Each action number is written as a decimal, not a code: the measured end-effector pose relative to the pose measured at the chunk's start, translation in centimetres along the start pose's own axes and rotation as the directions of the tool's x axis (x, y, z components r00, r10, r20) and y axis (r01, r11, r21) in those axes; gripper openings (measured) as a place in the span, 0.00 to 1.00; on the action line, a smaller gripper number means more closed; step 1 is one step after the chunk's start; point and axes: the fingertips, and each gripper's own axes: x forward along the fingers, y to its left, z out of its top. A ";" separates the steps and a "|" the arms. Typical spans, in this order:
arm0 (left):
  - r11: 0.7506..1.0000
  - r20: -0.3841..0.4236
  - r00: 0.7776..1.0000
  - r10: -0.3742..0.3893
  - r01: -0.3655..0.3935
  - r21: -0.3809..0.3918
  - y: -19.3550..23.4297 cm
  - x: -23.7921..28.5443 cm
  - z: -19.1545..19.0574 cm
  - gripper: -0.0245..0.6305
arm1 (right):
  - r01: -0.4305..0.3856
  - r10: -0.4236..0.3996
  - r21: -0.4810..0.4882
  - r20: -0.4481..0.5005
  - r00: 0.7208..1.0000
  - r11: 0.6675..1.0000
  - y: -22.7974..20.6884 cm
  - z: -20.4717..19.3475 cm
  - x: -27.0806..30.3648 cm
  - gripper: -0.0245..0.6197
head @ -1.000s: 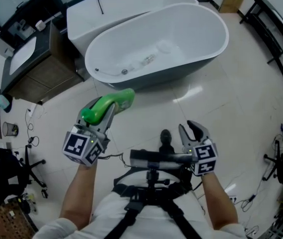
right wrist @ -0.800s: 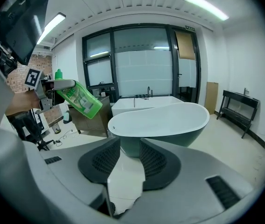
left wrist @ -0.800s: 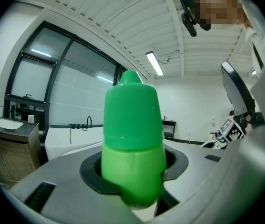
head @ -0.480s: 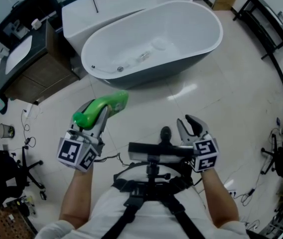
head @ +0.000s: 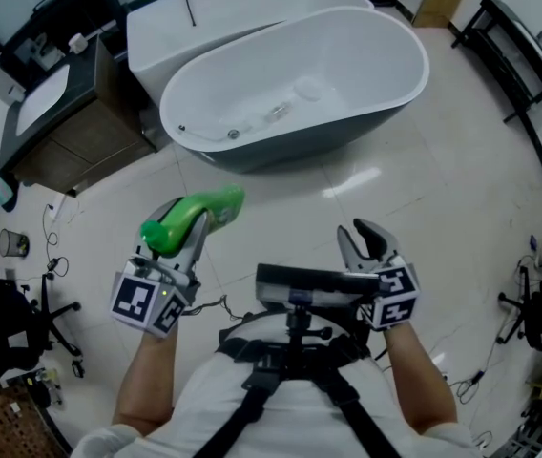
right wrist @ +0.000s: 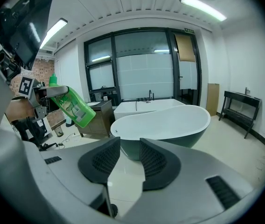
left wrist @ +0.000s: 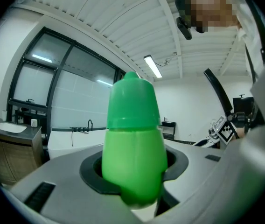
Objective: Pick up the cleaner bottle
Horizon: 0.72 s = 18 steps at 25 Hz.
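Your left gripper (head: 193, 225) has its jaws clamped on the bottle (head: 199, 210). The left gripper view shows the green body (left wrist: 133, 143) wedged between both pads, cap uppermost. The bottle is up in the air, clear of the floor (head: 443, 189), out in front of you on your left and short of the near wall of the tub (head: 328, 139). Nothing carries it but the jaws.

Its long axis runs roughly along the line the gripper points. The cap end sits back toward you, and the base reaches forward toward the tub. From the right gripper view, the bottle (right wrist: 72, 107) slants, cap high and base lower.

Your right gripper (head: 364, 241) is well apart from it, jaws a little apart with nothing between them.

The pick-up looks done, I'd say. Any next move rests on the left hand alone, so keep the clamp firm, since the heavy base hangs beyond the pads and could pivot downward.
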 end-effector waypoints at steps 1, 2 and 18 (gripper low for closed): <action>1.000 -0.002 1.000 -0.001 0.001 -0.001 -0.3 -0.1 0.0 0.31 | -0.002 0.002 -0.002 0.002 1.000 1.000 -0.1 0.1 -0.2 0.26; 1.000 -0.005 1.000 -0.004 0.004 0.000 -0.7 -0.2 -0.1 0.31 | -0.003 0.003 -0.003 0.005 1.000 1.000 -0.4 0.1 -0.5 0.26; 0.999 -0.079 0.997 -0.026 0.022 -0.048 -9.6 1.1 -2.5 0.31 | -0.030 0.031 -0.010 0.041 0.999 0.999 -6.4 0.4 -3.7 0.14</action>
